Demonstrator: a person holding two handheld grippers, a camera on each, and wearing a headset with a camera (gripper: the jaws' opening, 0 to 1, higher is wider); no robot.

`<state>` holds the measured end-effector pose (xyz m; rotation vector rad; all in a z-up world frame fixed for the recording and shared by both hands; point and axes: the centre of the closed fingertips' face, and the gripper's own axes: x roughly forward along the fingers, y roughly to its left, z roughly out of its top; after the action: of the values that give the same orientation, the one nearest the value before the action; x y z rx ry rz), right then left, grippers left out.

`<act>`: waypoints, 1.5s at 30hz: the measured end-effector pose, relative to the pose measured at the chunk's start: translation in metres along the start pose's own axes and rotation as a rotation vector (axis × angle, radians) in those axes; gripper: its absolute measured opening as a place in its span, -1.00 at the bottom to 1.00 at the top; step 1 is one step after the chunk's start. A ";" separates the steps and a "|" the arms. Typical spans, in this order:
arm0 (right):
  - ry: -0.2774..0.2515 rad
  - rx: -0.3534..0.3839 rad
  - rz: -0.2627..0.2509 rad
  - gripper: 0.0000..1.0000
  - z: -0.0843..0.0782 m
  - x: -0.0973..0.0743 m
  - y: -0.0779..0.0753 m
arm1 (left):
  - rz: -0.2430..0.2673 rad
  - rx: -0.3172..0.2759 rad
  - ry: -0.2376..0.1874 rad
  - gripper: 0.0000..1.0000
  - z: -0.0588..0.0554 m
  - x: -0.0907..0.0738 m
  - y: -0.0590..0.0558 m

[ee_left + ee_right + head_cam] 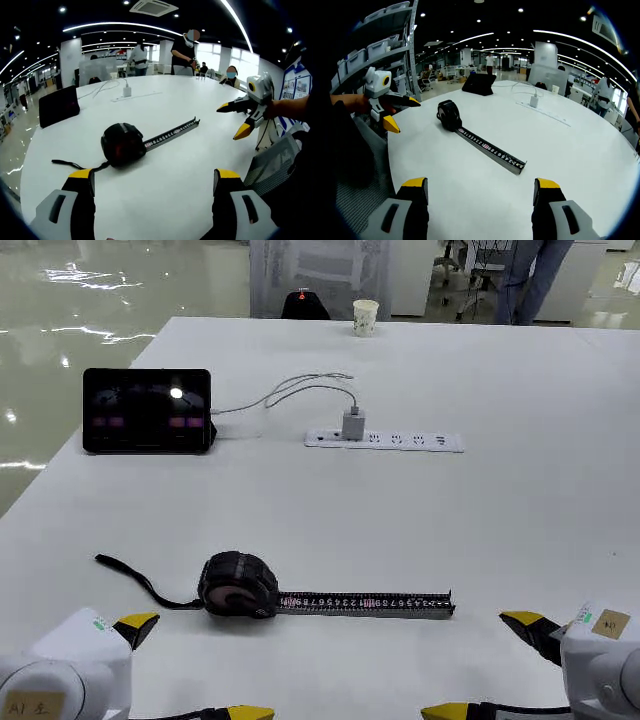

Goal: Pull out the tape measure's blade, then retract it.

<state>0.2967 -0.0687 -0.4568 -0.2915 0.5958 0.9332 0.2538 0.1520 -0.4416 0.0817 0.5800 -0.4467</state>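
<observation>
A black, round-cased tape measure [238,585] lies on its side on the white tabletop [520,490], near the person's edge. Its dark numbered blade [365,603] stretches flat to the right and ends in a small hook; a black wrist strap [130,575] trails off to the left. The left gripper [190,670] and the right gripper [485,665] hover low at the near edge, one on each side of the tape. Both have their yellow-tipped jaws spread wide and carry nothing — neither touches the case or the blade.

With the blade out, the pull looks done and retraction is what remains, and that is where trouble sits. The case is loose on a smooth surface: if a jaw pushes at the lock without the other gripper pinning the case, it will likely skid or spin away rather than release. If the lock lets go with the blade unguided, the spring could whip it home, snapping the hook against the case and jolting the whole thing toward the table edge. A hard pinch on the thin blade might kink it. The strap could also snag a jaw on approach and drag the case — best approached from the right side.
</observation>
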 end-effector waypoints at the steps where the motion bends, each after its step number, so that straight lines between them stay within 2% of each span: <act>1: -0.002 0.003 -0.003 0.73 0.000 0.000 0.001 | 0.005 0.000 -0.004 0.93 0.000 0.000 0.000; 6: -0.021 0.027 -0.014 0.80 0.002 -0.003 0.007 | 0.027 -0.006 -0.030 0.97 0.004 -0.003 0.000; 16: -0.043 0.051 -0.026 0.88 0.006 -0.004 0.019 | 0.057 -0.017 -0.050 0.98 0.007 -0.005 -0.008; 19: -0.060 0.068 -0.032 0.92 0.009 -0.004 0.023 | 0.064 -0.030 -0.069 0.98 0.010 -0.006 -0.010; 32: -0.092 0.095 -0.060 0.98 0.017 -0.007 0.027 | 0.122 -0.055 -0.085 0.98 0.012 -0.009 -0.014; 36: -0.096 0.096 -0.064 0.98 0.017 -0.008 0.027 | 0.121 -0.051 -0.084 0.98 0.012 -0.008 -0.018; 45: -0.104 0.105 -0.067 0.98 0.018 -0.010 0.029 | 0.137 -0.057 -0.092 0.98 0.014 -0.009 -0.018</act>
<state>0.2746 -0.0499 -0.4358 -0.1675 0.5342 0.8440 0.2464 0.1368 -0.4240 0.0461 0.4932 -0.2996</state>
